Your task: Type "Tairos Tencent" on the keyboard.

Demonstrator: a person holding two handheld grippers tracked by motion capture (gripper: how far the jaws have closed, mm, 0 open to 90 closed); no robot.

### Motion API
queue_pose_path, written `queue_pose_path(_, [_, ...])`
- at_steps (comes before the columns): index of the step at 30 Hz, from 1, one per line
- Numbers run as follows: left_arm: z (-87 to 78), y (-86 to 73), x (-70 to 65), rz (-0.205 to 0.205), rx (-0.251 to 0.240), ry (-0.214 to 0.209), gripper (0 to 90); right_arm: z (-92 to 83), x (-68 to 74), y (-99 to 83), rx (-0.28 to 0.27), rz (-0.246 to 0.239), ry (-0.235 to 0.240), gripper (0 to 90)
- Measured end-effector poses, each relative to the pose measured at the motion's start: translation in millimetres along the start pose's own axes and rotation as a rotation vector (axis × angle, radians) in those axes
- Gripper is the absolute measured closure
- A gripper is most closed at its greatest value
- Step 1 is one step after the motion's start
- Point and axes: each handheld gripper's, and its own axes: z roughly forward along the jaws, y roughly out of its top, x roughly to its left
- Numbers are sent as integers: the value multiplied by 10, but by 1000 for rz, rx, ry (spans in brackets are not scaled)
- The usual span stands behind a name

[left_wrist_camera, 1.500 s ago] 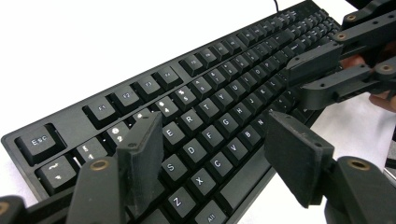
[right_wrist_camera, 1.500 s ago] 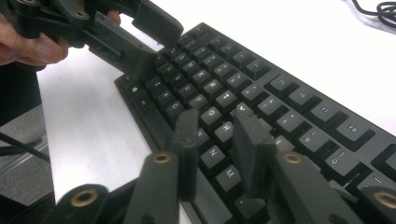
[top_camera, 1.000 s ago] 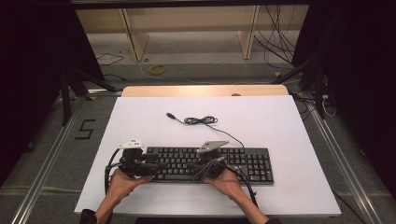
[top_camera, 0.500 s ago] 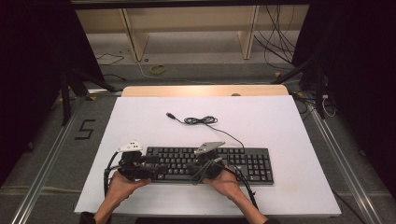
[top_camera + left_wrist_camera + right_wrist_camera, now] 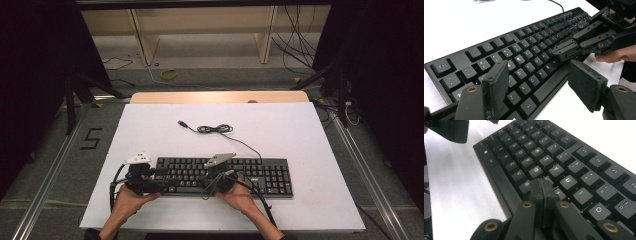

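White matte tabletop [image 5: 310, 135], my black plastic keyboard [image 5: 250, 175] lying low at centre frame.
My right gripper [image 5: 543, 188] is clenched, blunt tips pressing matte keycaps; my left gripper [image 5: 537, 80] gapes, flat pads straddling the keyboard's corner.

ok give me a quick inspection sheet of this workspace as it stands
surface: white rectangular tabletop, bare apart from the items below
job's things: black full-size keyboard lying flat near the front edge
clutter: nothing seen
grippers: left gripper open, jaws apart over the keyboard's left end; right gripper shut, closed tips down on the keys near H, nothing held
cables: thin black keyboard cable partly bundled behind the keyboard, plug end loose on the table
surroundings: wooden shelf frame, loose floor cables, a taped figure 5 on the floor
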Motion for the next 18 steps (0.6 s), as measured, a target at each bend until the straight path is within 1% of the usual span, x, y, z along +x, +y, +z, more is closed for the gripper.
queue_pose_path(3, [3, -2, 1, 1, 3, -2, 333, 3, -1, -1, -1, 0, 2, 900])
queue_pose_path(6, [10, -3, 3, 4, 9, -1, 338, 19, -3, -9, 13, -4, 3, 900])
queue_pose_path(8, [16, -3, 4, 1, 9, 2, 336, 31, -5, -27, 5, 4, 7, 900])
queue_pose_path(11, [17, -2, 11, 2, 11, 2, 334, 32, 2, -23, 6, -3, 0, 900])
queue_pose_path(14, [20, -1, 13, 0, 10, 1, 333, 30, 11, -23, 4, 6, 1, 897])
queue_pose_path(18, [32, -3, 15, 2, 16, 2, 333, -1, 2, -14, -18, 25, 26, 819])
